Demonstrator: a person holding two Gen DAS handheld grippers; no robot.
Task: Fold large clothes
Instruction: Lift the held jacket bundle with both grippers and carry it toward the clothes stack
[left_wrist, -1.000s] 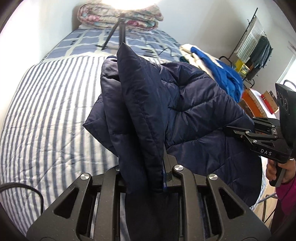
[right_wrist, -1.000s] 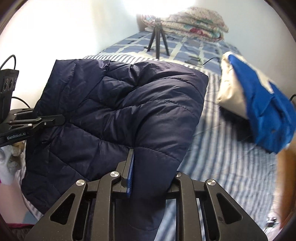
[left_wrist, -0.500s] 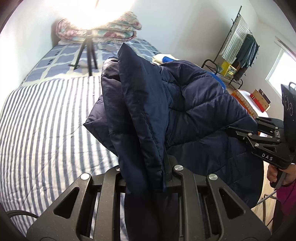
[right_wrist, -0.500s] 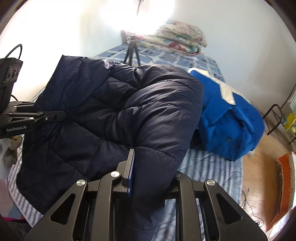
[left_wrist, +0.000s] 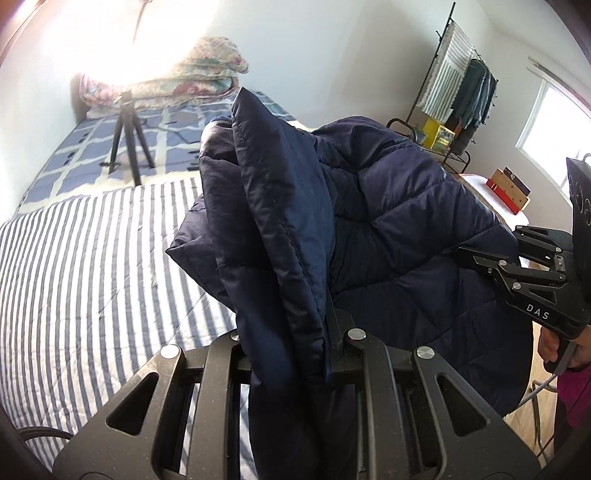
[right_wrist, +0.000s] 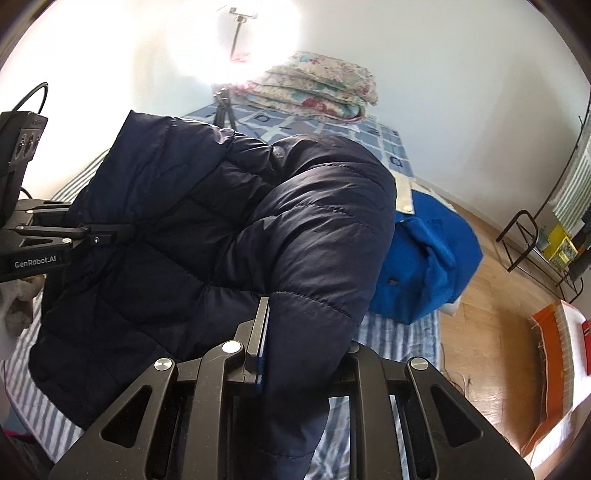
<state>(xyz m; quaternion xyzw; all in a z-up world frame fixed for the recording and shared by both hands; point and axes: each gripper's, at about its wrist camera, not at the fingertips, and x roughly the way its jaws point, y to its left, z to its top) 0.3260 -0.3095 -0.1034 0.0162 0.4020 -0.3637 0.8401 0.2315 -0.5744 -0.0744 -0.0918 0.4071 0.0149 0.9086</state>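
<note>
One bed (left_wrist: 74, 258) fills most of my view, its striped blue-and-white cover soft and slightly rumpled, changing to a checked blue sheet toward the headboard, where one stack of folded floral quilts (right_wrist: 317, 92) sits. Above the bed hangs the one navy puffer jacket (left_wrist: 369, 221), quilted in puffy stitched panels with a smooth, faintly shiny shell, lifted clear of the cover between my two grippers. My left gripper (left_wrist: 291, 354) has its jaws pinched nearly together on a thick folded edge of the jacket, which stands up in a ridge ahead of the fingers. My right gripper (right_wrist: 299, 354) is clamped the same way on a rounded, padded bulge, perhaps a sleeve or shoulder, though the bunching hides which. Beside the jacket on the bed lies one bright blue garment (right_wrist: 424, 258) with a cream lining, fleecy and crumpled. One black tripod (left_wrist: 127, 136) stands on the checked sheet on three thin legs. One black wire rack (left_wrist: 450, 92) by the wall holds hanging cloths.
</note>
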